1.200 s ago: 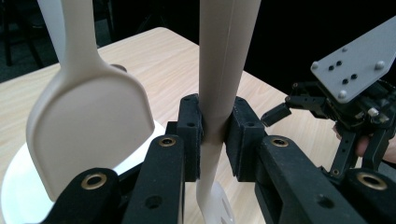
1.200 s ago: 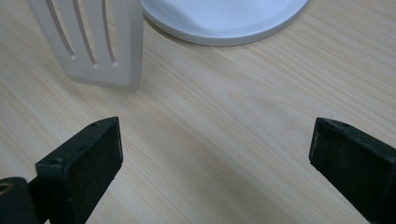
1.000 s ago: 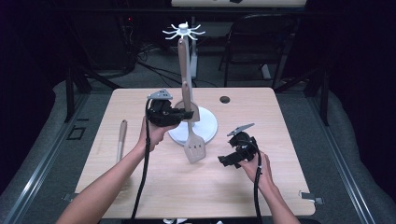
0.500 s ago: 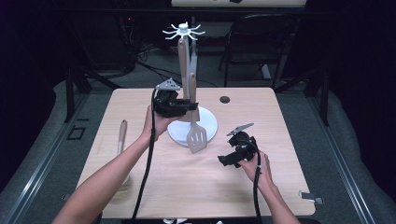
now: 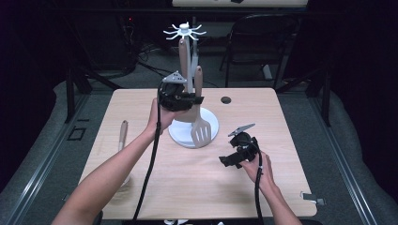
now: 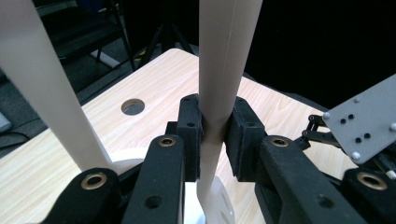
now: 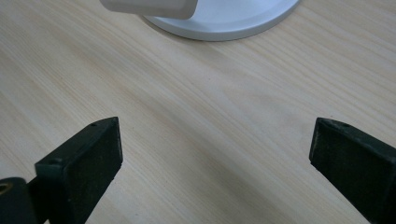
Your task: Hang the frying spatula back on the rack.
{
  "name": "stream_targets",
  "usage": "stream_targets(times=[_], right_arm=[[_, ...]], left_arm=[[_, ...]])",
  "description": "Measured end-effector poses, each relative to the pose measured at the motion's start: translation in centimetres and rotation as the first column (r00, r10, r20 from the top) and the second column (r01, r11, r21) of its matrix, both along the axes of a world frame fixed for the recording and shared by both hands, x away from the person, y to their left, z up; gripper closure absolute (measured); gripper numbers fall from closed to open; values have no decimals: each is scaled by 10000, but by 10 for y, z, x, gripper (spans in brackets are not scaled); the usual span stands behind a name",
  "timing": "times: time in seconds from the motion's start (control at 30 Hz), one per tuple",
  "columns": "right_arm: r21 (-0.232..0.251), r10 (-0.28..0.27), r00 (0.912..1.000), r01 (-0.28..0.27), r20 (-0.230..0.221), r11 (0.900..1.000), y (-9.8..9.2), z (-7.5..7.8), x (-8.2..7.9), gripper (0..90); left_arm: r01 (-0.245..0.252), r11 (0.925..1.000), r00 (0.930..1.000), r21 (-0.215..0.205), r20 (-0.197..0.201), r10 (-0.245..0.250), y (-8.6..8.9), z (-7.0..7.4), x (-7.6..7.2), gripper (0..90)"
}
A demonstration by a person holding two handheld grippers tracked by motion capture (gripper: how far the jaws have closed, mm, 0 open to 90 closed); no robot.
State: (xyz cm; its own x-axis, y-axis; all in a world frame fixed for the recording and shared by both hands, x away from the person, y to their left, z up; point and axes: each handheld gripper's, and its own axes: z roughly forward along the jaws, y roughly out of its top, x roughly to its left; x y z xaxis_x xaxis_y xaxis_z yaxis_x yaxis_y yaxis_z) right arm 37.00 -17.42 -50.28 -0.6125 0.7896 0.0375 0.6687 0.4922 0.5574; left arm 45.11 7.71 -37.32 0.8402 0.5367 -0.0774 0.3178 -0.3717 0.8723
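Now, high view: we hold the left claw [image 5: 196, 99] pinching the slotted spatula [image 5: 200, 123] over the white stand [image 5: 193, 132] | left gripper view: pads [image 6: 190, 135] clamp its handle | right gripper view: right claw [image 7: 212, 158] spread above the surface [image 7: 187, 116].

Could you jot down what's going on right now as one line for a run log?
left hand-held gripper: shut on slotted spatula handle, held upright beside rack | right hand-held gripper: open, empty, over table | spoon: lying on table
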Motion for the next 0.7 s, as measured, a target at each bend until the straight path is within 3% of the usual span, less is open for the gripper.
stream_targets(times=[0.7], right_arm=[[-112,-26,10000,26,21,9999,-1,0,1,26]], left_arm=[[-483,9988,9980,92,420,479,-8,32,10,770]])
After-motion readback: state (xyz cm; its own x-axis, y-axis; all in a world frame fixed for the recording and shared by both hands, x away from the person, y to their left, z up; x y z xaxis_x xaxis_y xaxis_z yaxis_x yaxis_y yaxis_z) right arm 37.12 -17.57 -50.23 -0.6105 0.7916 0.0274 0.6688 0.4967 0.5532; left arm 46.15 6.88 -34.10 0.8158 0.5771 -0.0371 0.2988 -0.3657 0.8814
